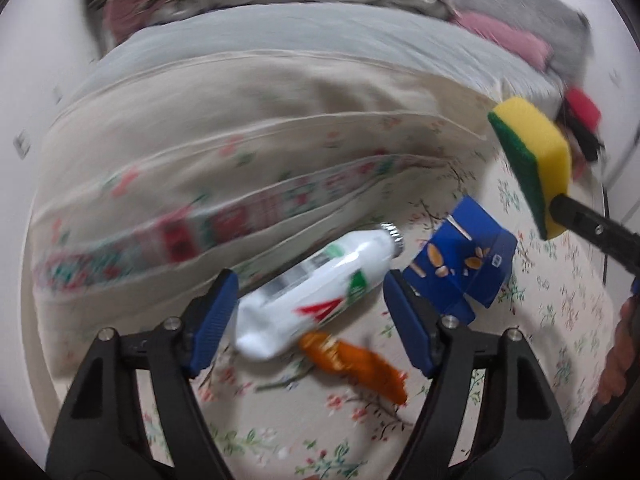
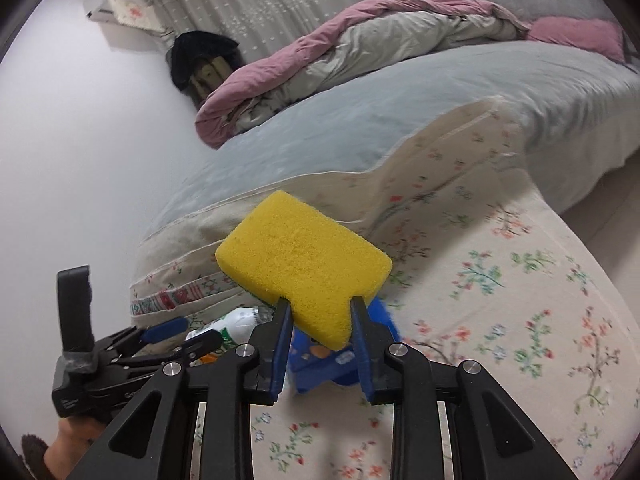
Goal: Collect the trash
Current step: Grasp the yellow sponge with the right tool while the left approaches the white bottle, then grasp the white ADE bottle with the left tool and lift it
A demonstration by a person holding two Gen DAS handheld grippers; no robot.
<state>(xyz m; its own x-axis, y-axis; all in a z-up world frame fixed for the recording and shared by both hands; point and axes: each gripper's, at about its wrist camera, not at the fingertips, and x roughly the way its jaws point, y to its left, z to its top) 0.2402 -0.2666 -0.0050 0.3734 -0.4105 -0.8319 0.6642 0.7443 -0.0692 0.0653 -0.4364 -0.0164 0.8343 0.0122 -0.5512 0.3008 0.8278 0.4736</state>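
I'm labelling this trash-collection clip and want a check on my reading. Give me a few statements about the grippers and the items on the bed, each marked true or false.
1. The right hand-held gripper is shut on the yellow sponge. True.
2. The white tube lies between the fingers of the left hand-held gripper. True; the pads do not press it.
3. The blue carton is held in the air. False; it rests on the floral sheet.
4. The orange wrapper lies on the grey duvet. False; it lies on the floral sheet, beside the tube.
5. The tube's cap is on. False; bare thread shows.
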